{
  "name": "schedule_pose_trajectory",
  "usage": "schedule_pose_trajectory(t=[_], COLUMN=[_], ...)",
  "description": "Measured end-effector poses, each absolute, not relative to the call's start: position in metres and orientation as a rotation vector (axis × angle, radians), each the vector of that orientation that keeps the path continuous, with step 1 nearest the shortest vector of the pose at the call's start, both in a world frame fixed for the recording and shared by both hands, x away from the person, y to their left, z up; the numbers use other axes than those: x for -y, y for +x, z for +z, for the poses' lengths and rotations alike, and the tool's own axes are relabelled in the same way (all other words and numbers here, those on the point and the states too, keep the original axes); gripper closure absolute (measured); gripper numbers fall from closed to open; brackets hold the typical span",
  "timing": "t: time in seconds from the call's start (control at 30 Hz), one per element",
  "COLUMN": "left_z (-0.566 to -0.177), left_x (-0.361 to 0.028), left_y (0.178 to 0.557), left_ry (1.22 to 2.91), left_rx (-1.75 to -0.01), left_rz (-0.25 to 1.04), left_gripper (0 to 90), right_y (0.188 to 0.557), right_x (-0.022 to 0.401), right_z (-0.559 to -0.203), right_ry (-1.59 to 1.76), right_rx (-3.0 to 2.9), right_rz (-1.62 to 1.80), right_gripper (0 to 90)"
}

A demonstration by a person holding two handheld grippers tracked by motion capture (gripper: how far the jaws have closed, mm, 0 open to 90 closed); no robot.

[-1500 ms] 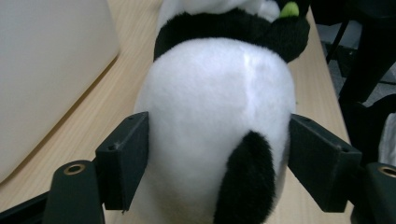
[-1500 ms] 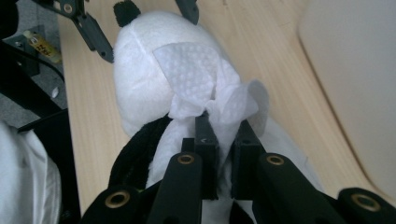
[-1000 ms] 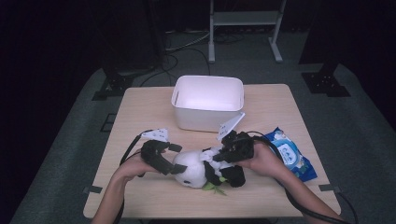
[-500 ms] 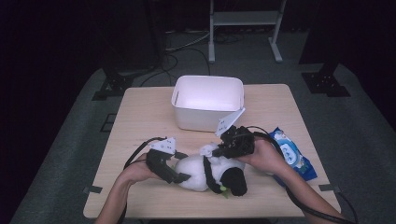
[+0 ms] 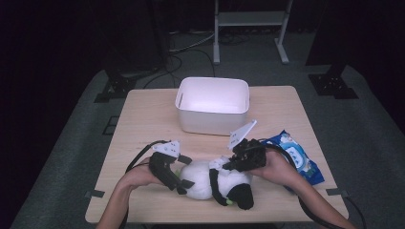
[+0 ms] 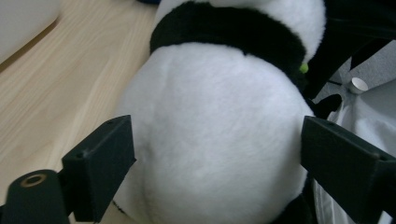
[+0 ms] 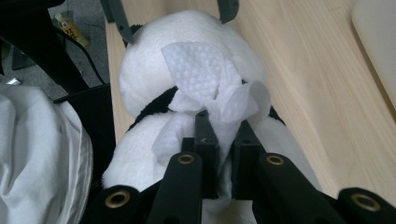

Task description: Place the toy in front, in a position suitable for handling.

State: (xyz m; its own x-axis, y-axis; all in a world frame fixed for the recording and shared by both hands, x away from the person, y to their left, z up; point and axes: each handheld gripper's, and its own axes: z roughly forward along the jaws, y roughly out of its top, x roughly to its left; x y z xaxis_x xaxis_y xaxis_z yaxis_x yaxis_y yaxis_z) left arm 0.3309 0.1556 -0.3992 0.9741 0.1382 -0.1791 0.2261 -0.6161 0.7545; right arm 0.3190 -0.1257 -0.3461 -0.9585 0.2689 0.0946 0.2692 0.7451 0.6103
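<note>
On the wooden table (image 5: 143,119) in a dark room, the left gripper (image 6: 215,154) straddles a plush panda (image 5: 212,179), jaws apart; the right gripper (image 7: 223,135) pinches a white wipe (image 7: 205,79) against it.

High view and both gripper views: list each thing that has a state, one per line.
Panda plush toy: lying on the table, braced between the open jaws.
Wet wipe: crumpled, pinched, resting on the plush.
White bin: upright, open-topped.
Blue wipes packet: lying flat.
Left hand-held gripper: open.
Right hand-held gripper: shut on the wipe.
</note>
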Motion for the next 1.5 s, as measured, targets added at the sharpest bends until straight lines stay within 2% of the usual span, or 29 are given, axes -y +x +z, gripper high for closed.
schedule_pose_trajectory(t=[0.2, 0.43, 0.57, 0.87, 1.2, 1.5], left_z=[-0.411, -0.42, -0.423, -0.422, -0.417, -0.413], left_x=[-0.147, -0.142, -0.142, -0.145, -0.15, -0.168], left_y=[0.334, 0.336, 0.334, 0.33, 0.332, 0.336], left_ry=[2.266, 2.262, 2.269, 2.263, 2.277, 2.29], left_rx=[-0.297, -0.291, -0.274, -0.251, -0.265, -0.32], left_rz=[-0.189, -0.209, -0.205, -0.13, -0.053, 0.067], left_gripper=[0.6, 0.4, 4.1, 24.4, 27.7, 28.1], right_y=[0.313, 0.314, 0.314, 0.317, 0.323, 0.337], right_x=[0.126, 0.126, 0.124, 0.123, 0.12, 0.098], right_z=[-0.351, -0.355, -0.357, -0.359, -0.351, -0.346], right_ry=[-0.432, -0.428, -0.421, -0.43, -0.429, -0.4], right_rx=[2.923, 2.91, 2.908, 2.889, 2.916, 2.98], right_rz=[-1.03, -1.037, -1.017, -1.046, -1.087, -1.104], right_gripper=[83.3, 83.3, 83.4, 83.3, 83.2, 83.1])
